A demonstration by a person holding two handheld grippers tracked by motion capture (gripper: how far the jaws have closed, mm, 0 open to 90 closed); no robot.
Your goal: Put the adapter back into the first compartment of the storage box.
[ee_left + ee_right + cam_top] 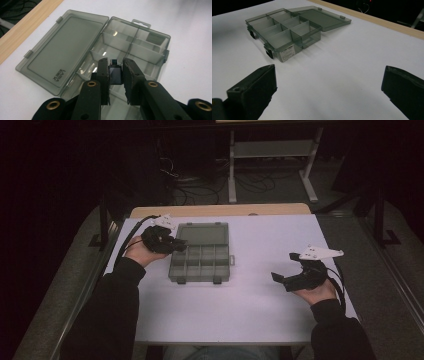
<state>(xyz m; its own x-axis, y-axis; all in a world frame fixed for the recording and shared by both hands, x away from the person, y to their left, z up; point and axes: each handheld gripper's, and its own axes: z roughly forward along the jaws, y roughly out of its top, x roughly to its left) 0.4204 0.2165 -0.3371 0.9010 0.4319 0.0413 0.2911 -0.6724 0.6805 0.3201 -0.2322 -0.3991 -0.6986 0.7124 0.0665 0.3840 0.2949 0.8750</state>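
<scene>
Your left gripper (115, 68) is clamped on a small dark block (115, 73); the block sits pinched between the pads, hanging over the near compartments of the open box (135, 45), whose lid (62, 50) lies flat on the table (260, 295) beside the tray. Your right gripper (328, 87) stands wide open with nothing between its jaws; it rests well apart from the box, out over bare table on your right.

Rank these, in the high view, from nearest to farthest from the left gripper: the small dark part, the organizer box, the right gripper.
1. small dark part: between the left gripper fingers.
2. organizer box: just beneath and beside.
3. right gripper: far across the table, right side.
</scene>
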